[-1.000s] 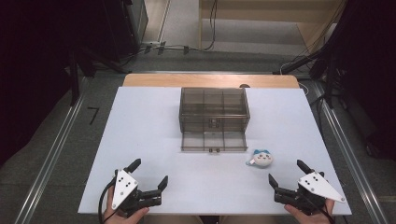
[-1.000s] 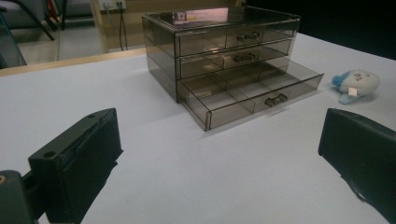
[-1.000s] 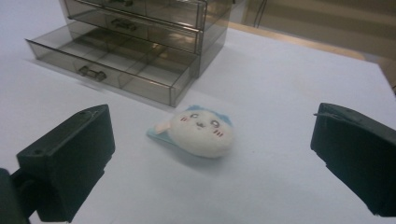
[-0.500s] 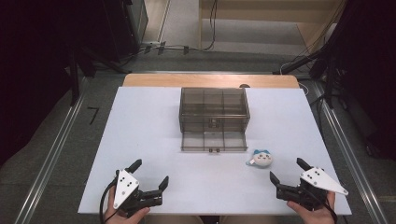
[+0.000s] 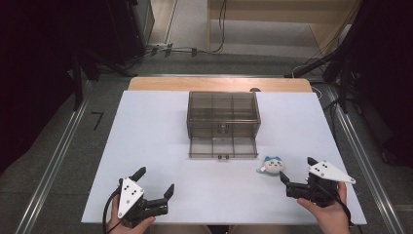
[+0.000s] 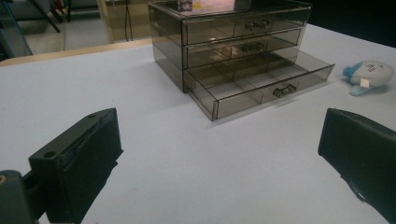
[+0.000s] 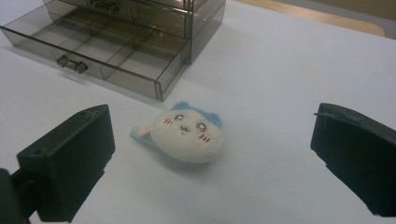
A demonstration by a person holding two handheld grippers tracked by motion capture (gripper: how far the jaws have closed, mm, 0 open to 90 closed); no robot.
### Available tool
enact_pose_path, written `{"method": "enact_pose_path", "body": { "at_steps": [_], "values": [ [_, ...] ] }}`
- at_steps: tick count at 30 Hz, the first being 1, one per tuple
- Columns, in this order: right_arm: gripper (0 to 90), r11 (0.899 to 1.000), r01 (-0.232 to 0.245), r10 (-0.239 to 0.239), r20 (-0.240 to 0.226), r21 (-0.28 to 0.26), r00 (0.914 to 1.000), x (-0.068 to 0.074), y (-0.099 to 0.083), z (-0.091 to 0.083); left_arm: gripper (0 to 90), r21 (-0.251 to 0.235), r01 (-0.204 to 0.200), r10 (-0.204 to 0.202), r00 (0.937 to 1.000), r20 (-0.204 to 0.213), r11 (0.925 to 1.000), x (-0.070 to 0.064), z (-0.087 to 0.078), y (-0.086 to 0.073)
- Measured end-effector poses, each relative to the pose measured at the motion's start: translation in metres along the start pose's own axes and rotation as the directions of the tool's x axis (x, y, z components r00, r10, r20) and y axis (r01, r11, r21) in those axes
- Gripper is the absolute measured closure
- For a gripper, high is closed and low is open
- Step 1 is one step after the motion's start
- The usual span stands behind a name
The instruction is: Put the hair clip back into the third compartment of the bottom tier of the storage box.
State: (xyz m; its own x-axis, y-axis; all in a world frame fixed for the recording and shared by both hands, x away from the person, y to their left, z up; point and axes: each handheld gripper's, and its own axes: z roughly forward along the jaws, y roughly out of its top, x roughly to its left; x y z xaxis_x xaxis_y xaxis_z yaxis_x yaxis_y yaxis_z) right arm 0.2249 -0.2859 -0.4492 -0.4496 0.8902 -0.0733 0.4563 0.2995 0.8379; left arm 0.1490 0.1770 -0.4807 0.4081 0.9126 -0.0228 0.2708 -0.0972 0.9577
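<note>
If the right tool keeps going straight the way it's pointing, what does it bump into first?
Most likely the little plush toy: it lies on the table between the right tool's open jaws, just ahead. The open drawer sits farther off.

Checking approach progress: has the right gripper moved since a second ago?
Yes. The right gripper has shifted left across the table, closing on the plush toy, which has stayed beside the open drawer.

- My right gripper point(image 5: 295, 176) has swung its spread jaws toward the plush toy point(image 5: 273, 165), which now lies just ahead of them.
- My left gripper point(image 5: 155, 185) slid slightly nearer me.
</note>
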Motion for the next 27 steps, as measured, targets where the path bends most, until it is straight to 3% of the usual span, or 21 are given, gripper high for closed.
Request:
{"method": "enact_pose_path", "body": {
  "at_steps": [6, 18, 19, 27],
  "values": [
    [0.0, 1.0, 0.011, -0.011, -0.005, 0.021, 0.9999, -0.001, 0.007, 0.005, 0.0, 0.007, -0.003, 0.003, 1.0, -0.001, 1.0, 0.0, 0.001, -0.001],
    [0.0, 0.995, -0.01, 0.012, -0.017, 0.095, 0.9998, -0.006, 0.019, 0.02, 0.0, 0.012, 0.0, 0.0, 1.0, -0.001, 0.9999, 0.0, 0.001, -0.002],
    [4.9, 0.993, -0.013, 0.015, -0.015, 0.118, 0.9998, -0.007, 0.021, 0.024, 0.0, 0.013, 0.001, -0.001, 1.0, -0.001, 0.9999, 0.0, 0.001, -0.002],
    [4.9, 0.985, -0.012, 0.015, -0.014, 0.171, 0.9998, -0.008, 0.027, 0.036, 0.0, 0.018, 0.002, -0.002, 1.0, 0.002, 0.9998, 0.001, 0.002, -0.002]
  ]
}}
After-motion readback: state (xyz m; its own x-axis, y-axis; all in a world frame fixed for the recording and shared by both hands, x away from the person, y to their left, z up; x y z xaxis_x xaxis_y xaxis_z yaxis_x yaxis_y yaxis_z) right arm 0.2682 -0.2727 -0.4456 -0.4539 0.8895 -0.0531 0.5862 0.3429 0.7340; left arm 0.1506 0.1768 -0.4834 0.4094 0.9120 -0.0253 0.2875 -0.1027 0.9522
